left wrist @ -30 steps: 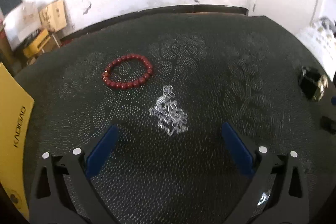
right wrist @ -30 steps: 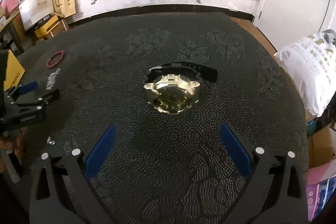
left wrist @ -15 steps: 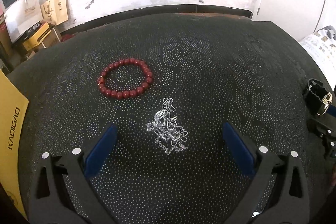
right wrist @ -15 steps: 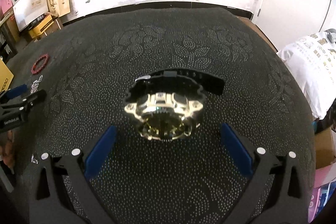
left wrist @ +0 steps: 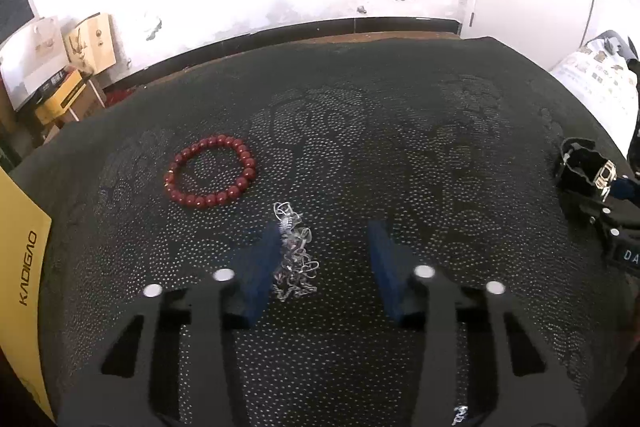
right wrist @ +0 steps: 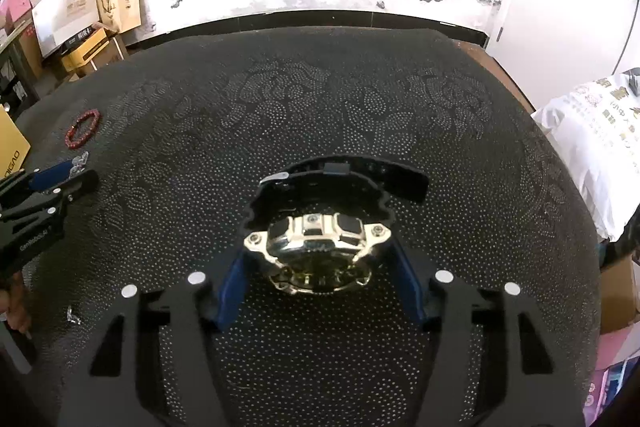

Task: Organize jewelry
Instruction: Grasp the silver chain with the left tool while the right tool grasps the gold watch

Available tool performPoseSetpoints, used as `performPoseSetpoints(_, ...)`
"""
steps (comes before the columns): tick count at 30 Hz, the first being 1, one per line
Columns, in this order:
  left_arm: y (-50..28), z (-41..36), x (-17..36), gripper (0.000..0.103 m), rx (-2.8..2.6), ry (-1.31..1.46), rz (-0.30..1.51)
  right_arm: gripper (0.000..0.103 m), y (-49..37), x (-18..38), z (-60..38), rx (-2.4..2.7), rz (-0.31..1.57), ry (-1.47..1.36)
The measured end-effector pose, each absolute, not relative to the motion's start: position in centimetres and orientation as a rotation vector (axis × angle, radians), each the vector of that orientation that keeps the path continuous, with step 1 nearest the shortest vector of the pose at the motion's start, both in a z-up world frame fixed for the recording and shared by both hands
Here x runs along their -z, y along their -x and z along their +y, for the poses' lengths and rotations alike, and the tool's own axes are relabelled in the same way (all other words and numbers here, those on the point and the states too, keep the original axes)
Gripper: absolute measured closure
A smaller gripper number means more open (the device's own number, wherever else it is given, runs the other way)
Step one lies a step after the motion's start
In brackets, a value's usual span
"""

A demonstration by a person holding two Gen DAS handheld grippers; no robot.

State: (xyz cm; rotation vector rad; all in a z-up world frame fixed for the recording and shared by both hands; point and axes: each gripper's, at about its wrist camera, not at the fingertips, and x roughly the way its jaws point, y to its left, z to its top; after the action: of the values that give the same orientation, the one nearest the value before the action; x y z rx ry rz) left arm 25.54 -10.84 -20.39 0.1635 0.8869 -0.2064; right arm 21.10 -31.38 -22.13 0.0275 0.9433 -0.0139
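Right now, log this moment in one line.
left gripper: open, straddling chain | right gripper: shut on watch | bracelet: untouched

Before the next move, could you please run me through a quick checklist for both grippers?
1. Watch sits between the right gripper fingers: ok.
2. Right fingers firmly clamped on the watch: cannot tell.
3. Silver chain centred in the left gripper: not ok, it lies against the left finger.
4. Left gripper open enough for the chain: ok.
5. Red bead bracelet apart from the chain: ok.
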Motion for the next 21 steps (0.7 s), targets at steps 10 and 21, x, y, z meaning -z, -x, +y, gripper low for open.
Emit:
performPoseSetpoints(10,-25.2,-11.5,20.1,0.094,0.156,-0.189,0.881,0.042,-20.9,22.0,-30.9,0.034,0.949,-0.03)
performPoseSetpoints(21,-24.6,-11.3,17.7,0.095,0.156,-0.179,0.85,0.042,-20.3,20.0,-30.7,0.019,0.9,-0.029)
